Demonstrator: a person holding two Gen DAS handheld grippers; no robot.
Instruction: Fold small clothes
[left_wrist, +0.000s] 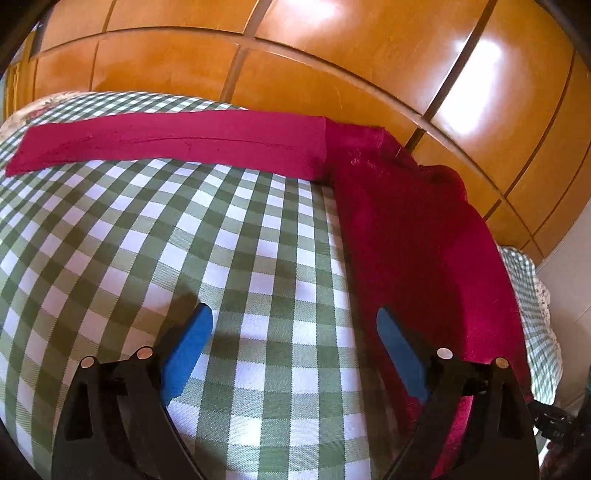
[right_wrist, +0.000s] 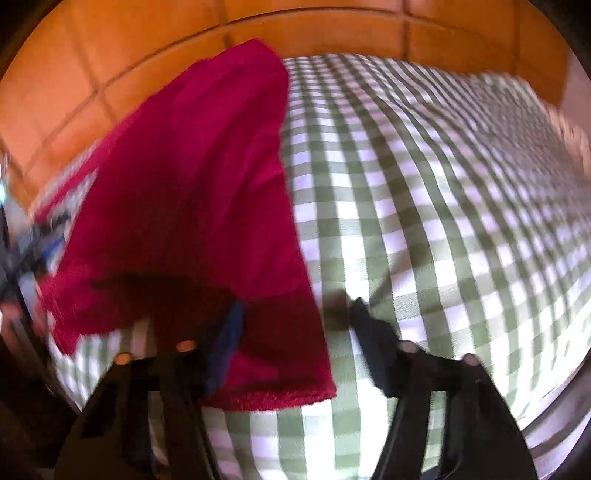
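Observation:
A red fleecy garment (left_wrist: 417, 236) lies on the green-and-white checked cloth (left_wrist: 184, 240). One long flat sleeve (left_wrist: 173, 142) stretches to the left across the far side. My left gripper (left_wrist: 295, 325) is open and empty above the cloth, its right finger (left_wrist: 399, 350) at the garment's near edge. In the blurred right wrist view the garment (right_wrist: 192, 192) lies at the left over the checked cloth (right_wrist: 424, 221). My right gripper (right_wrist: 299, 314) is open over the garment's near corner, its left finger (right_wrist: 225, 339) above the red fabric.
Orange wooden cupboard doors (left_wrist: 332, 55) stand behind the surface. The checked cloth's edge (left_wrist: 535, 314) drops off at the right in the left wrist view. Blurred dark objects (right_wrist: 33, 243) sit at the far left in the right wrist view.

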